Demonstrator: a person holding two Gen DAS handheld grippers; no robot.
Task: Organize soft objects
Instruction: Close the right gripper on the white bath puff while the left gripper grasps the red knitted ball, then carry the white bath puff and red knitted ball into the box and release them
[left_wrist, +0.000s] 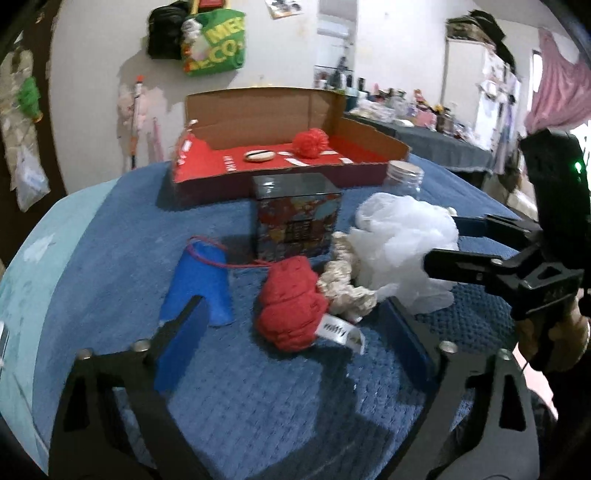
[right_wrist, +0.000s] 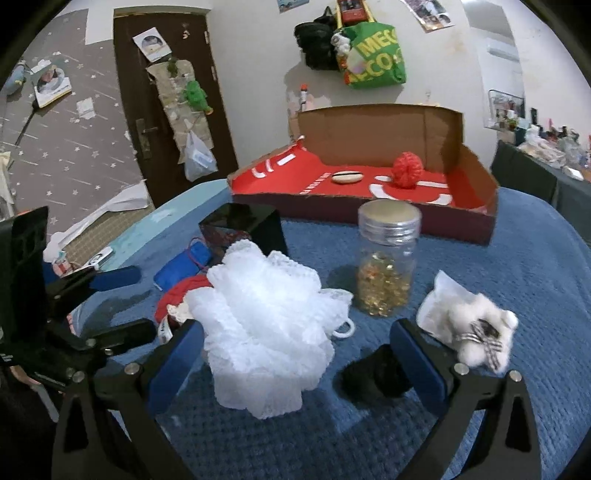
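The left gripper (left_wrist: 291, 343) stands with its jaws spread, and the red knitted toy (left_wrist: 290, 306) lies between the blue pads at the centre of the left wrist view without either pad pressing on it. The toy's long axis runs from upper right to lower left of that frame, and its white label (left_wrist: 341, 334) points toward the lower right. Touching its upper right side is a cream scrunchie (left_wrist: 345, 284); a blue pouch (left_wrist: 201, 280) lies to the left, narrow end toward the top.

The right gripper (right_wrist: 295, 360) is also wide apart and grips nothing. The white mesh pouf (right_wrist: 264, 332) sits between its pads at the centre of the right wrist view, against the left pad, its loop (right_wrist: 345, 328) pointing right. A white fluffy toy (right_wrist: 480, 332) lies at right, beside a clear jar (right_wrist: 386, 258). Behind, the open red box (right_wrist: 491, 218) holds a red pompom (right_wrist: 408, 171).
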